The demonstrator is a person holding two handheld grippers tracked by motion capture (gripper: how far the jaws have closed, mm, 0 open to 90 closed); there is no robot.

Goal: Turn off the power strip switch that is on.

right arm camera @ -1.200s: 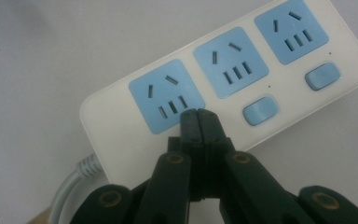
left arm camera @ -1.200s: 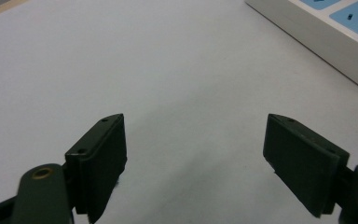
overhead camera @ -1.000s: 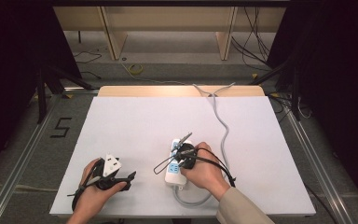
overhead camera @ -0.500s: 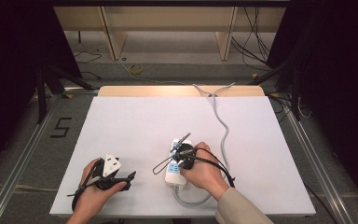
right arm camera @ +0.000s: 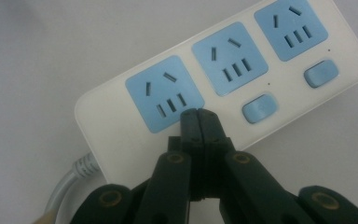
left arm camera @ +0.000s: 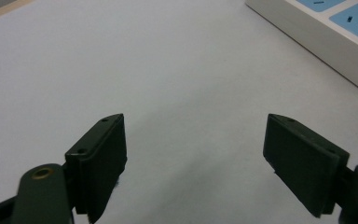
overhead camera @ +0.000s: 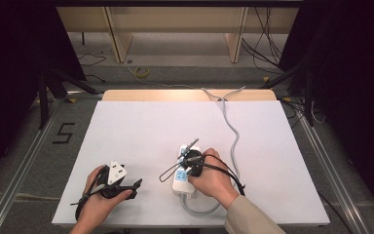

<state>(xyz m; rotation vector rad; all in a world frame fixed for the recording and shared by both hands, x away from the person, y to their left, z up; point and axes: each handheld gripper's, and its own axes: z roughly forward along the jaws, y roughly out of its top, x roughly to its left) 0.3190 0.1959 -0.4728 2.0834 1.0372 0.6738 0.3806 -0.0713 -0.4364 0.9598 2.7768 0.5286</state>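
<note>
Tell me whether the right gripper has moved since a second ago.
No. The right gripper stays over the same spot on the power strip, jaws shut.

power strip cut off by left gripper view's edge, its grey cable leaving frame

One white power strip in front of me. I count three blue sockets and two blue switches on it. One grey cable. My two claws: left, right.

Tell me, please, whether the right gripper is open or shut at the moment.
Shut. In the right gripper view the right gripper has its two black jaws pressed flat together, nothing between them, tips over the power strip.
</note>
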